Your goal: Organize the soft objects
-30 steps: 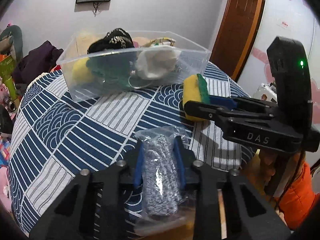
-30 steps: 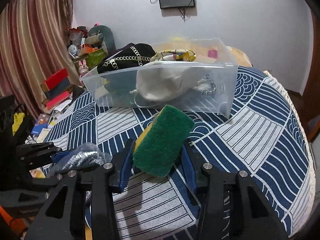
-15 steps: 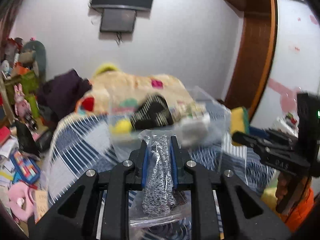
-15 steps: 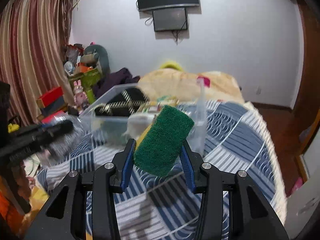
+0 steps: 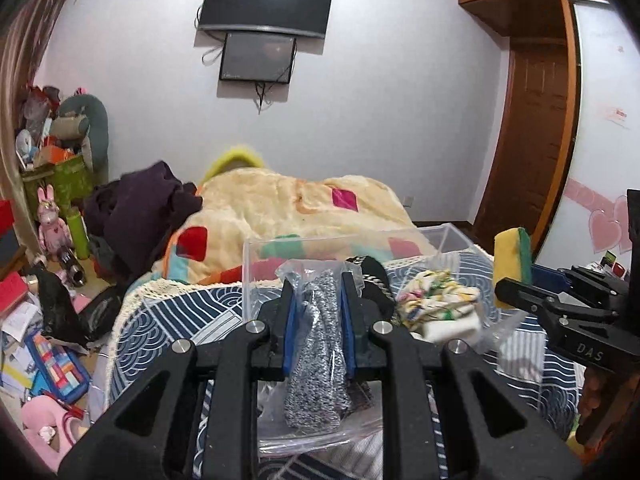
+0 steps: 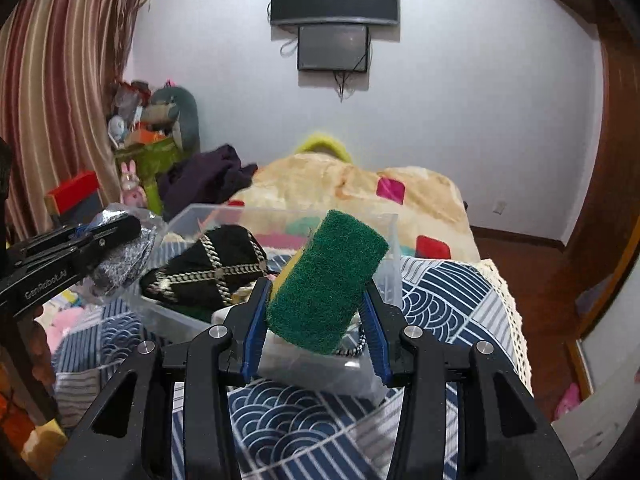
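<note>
My left gripper (image 5: 317,320) is shut on a grey speckled cloth in a clear plastic bag (image 5: 316,360), held above the near edge of a clear plastic bin (image 5: 256,256). My right gripper (image 6: 316,320) is shut on a green and yellow sponge (image 6: 326,284), held over the same bin (image 6: 188,216). The bin holds a black bag with a chain (image 6: 212,268) and a patterned white cloth (image 5: 440,304). Each gripper shows in the other's view: the right one with the sponge (image 5: 514,256), the left one with the bagged cloth (image 6: 120,256).
The bin stands on a table with a blue and white patterned cloth (image 6: 448,292). Behind it is a bed with a cream blanket (image 5: 288,204) and dark clothes (image 5: 140,208). Clutter covers the floor at left (image 5: 44,344). A wooden door (image 5: 532,128) is at right.
Both grippers have risen from table level and moved forward over the bin, each still holding its object. The view now looks over the bin toward the bed.
</note>
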Demonstrator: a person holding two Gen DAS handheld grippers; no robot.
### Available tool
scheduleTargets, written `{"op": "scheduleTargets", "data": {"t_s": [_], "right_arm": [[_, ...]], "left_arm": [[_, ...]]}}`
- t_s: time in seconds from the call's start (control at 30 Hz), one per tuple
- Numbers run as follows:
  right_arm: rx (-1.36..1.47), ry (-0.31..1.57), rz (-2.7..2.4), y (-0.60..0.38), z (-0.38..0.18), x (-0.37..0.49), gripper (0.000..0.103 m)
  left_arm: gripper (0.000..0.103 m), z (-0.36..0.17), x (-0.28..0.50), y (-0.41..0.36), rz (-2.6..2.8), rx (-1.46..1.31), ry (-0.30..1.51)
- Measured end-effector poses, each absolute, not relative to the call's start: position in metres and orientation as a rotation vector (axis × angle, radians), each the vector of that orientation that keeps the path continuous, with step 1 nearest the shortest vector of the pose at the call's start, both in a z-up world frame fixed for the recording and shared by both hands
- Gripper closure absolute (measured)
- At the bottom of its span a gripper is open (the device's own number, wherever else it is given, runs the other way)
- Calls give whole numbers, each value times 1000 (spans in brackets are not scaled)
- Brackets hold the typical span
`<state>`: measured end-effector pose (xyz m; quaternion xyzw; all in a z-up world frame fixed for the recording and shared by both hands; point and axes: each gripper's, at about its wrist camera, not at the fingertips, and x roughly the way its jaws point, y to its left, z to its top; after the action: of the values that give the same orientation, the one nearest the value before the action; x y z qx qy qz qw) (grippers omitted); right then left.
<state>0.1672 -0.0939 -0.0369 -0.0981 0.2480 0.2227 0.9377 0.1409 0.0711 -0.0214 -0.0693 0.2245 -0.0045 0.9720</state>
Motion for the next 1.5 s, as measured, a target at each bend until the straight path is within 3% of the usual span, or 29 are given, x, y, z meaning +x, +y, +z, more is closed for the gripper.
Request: {"op": "scheduleTargets", "data": {"t_s": [0.4,0.5,0.63,0.87,1.2,1.3,1.43,1.5], "right_arm": [[-273,592,460,-81,-56,180,61],[-280,587,453,-83,-53,176,57],[-279,569,467,-87,-48,167,34],[-281,493,487,-92,-30,145,28],[-164,330,530,-114,14,99,27],[-128,290,532,-121,20,89,17],[-90,239,532,-130,21,75,12],[-76,229,534,-133,20,70,5]], "left_arm": [[81,-52,177,76,9,-124,559],[70,-52,172,73,9,-114,564],[47,-51,161,74,0,-135,566],[45,-29,128,65,22,-92,495],[33,25,65,38,-43,-67,338],[32,33,49,32,-51,-77,306],[19,38,26,26,-49,-75,259],[14,40,17,21,-50,-65,243]]}}
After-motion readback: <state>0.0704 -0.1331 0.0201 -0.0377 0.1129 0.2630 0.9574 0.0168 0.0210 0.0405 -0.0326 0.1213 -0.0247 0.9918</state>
